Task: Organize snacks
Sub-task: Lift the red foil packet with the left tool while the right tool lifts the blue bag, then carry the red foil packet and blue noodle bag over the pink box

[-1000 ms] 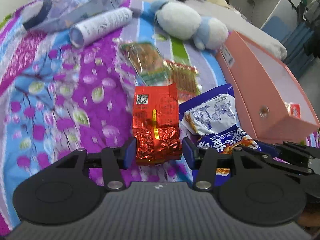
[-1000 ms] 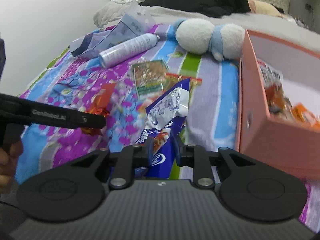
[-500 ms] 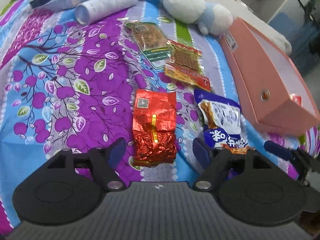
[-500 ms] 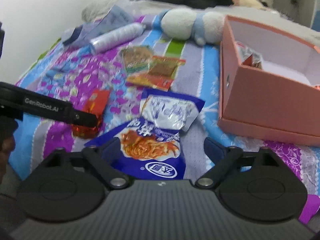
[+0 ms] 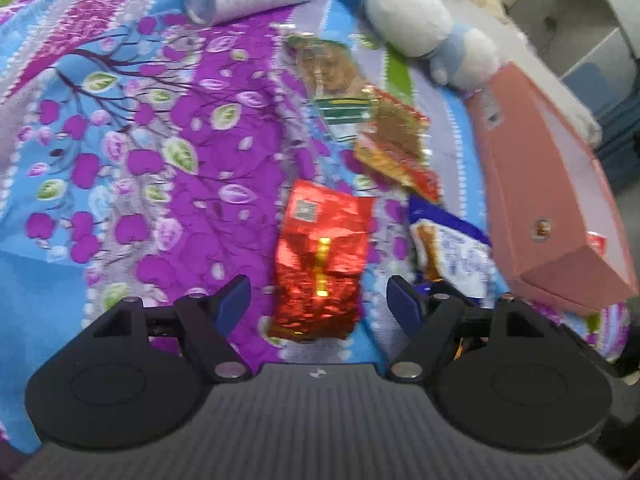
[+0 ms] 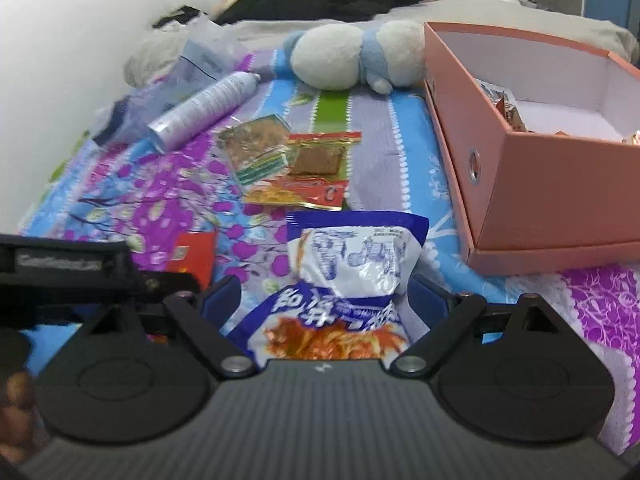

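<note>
Left wrist view showed the left gripper (image 5: 318, 302) with its jaws spread wide, after they had just been opening, over a bed with a flowered quilt (image 5: 132, 168). The red foil packet (image 5: 320, 260) lay flat on the quilt between the two fingers, and neither pad touched it; a strip of quilt was visible on each side of the packet. To the right of it lay the blue and white snack bag (image 5: 448, 248), partly hidden behind the right finger. Farther away lay two flat snack packets, one with green stripes (image 5: 332, 80) and one red and yellow (image 5: 400, 148); they overlapped at one corner. The pink box (image 5: 560, 184) stood at the right edge of the bed.

In the right wrist view the right gripper (image 6: 324, 300) was open too, its jaws having just been opening. The blue and white snack bag (image 6: 352, 280) lay on the quilt between the fingers, its near end under the gripper body; its right edge came very close to the right finger, and I could not tell if they touched. The pink box (image 6: 532, 184) was at the right, open on top, with some wrapped snacks (image 6: 504, 104) inside. The left gripper (image 6: 72, 276) came in from the left, with the red foil packet (image 6: 194, 256) behind it. At the far side lay a white spray can (image 6: 204, 110) and a plush toy (image 6: 352, 56).
</note>
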A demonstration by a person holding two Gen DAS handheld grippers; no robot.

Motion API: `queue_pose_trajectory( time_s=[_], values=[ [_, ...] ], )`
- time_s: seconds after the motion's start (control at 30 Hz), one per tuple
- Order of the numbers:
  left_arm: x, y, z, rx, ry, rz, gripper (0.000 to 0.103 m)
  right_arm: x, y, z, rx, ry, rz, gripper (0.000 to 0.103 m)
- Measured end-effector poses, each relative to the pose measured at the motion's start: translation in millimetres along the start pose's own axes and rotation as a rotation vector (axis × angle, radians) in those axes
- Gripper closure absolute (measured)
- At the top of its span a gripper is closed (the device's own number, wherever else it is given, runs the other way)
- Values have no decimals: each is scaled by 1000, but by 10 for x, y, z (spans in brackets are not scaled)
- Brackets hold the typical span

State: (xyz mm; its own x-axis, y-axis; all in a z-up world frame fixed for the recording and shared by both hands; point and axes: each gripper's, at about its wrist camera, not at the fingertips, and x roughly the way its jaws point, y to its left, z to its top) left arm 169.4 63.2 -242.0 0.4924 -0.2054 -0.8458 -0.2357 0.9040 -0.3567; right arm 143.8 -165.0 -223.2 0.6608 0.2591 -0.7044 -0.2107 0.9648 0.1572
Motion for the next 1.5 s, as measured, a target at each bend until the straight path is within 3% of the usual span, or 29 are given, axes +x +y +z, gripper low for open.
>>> queue_pose_trajectory(
  time_s=[0.17,0.37,0.43,0.57,0.73,0.9,1.03,1.5],
  values=[
    [-2,53,-35,-7,16,2,24,182,-99,17,31,46,-20,11],
    [2,30,-91,15,14,0,24,299,-113,-104,6,120,36,11],
    [-4,-2,-97,34,5,7,24,289,-73,-140,-31,108,28,14],
    [16,-39,-105,63,6,10,26,245,-57,-139,-65,92,14,31],
    [64,-61,-110,102,2,12,26,184,-121,-127,-77,86,21,38],
    [119,-134,-125,170,-11,22,31,113,-185,-130,-76,85,20,39],
    [192,-189,-157,238,-23,30,44,68,-225,-139,-78,86,14,39],
    [-174,-234,-119,184,-82,-38,47,-257,-250,-30,-54,54,21,40]
  ],
)
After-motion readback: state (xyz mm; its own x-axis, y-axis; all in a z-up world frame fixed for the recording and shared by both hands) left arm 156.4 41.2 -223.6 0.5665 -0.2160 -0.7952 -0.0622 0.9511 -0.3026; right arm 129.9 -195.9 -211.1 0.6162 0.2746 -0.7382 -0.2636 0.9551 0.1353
